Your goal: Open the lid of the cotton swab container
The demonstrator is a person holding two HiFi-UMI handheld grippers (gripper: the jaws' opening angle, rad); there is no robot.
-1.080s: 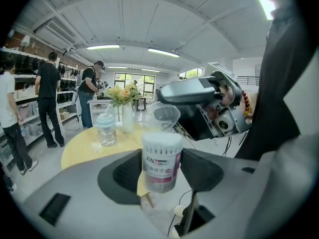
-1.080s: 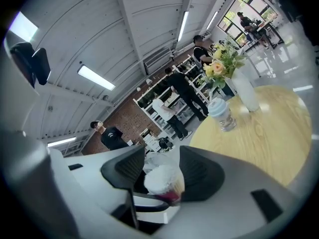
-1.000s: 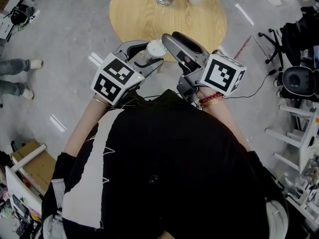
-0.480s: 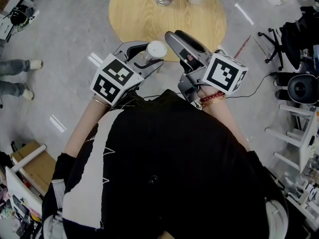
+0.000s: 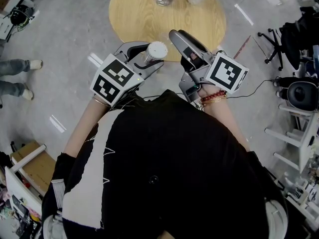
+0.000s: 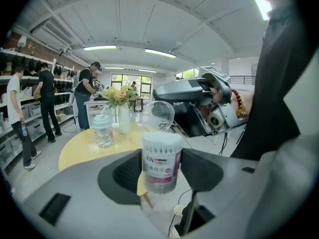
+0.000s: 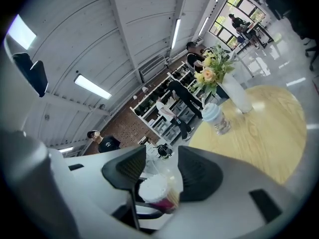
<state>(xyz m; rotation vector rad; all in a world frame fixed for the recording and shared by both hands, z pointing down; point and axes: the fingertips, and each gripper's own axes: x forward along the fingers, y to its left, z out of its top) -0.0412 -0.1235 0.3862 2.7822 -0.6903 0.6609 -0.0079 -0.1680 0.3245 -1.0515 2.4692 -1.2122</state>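
Swabs show white at the open top of the cotton swab container. You hold it upright in the air just in front of your chest, off the near edge of the round wooden table and not resting on it. Your left tongs are spread wide and clamped on it, one pad pressing each side of its body below the rim.

The clear lid stands tipped up on edge above the container's far rim. Whether it is joined to the container there cannot be made out.

Your right tongs come in from the right, level with the container's top, and their jaws stand well apart. The lid sits right at their tips, but no view makes plain whether the pads press on it. In the right gripper view the container's white top shows low between the two pads.

The left marker cube and the right marker cube sit close to your body, one at each side.

On the far side of the table stand a lidded cup and, just right of it, a white vase of flowers. Far off to the left, people stand by shelves.
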